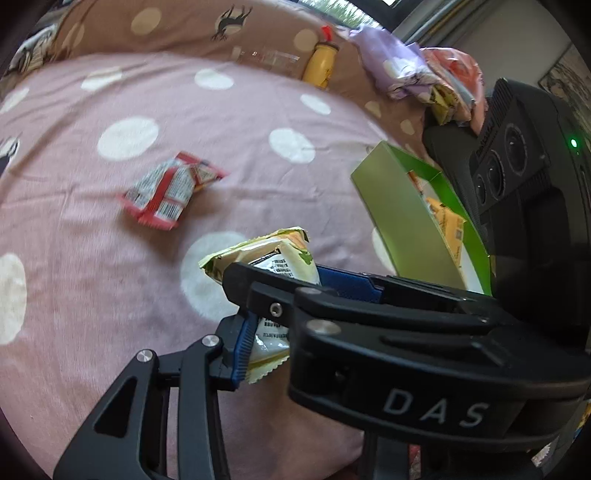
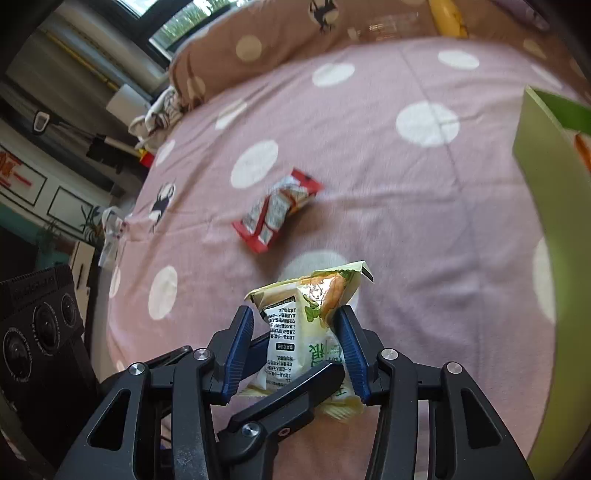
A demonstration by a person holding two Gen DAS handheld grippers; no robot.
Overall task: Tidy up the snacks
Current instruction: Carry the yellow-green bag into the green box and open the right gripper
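Crinkled pale-yellow snack packet [image 2: 314, 332], printed back label

1. A bed [image 2: 424, 206] fills both views — its pink sheet is dotted with white circles.
2. A brown dotted pillow [image 2: 266, 40] lies along the far edge.
3. Daylight enters through a window [image 2: 177, 22] at far left.
4. A white panelled wall [image 2: 33, 184] stands left.
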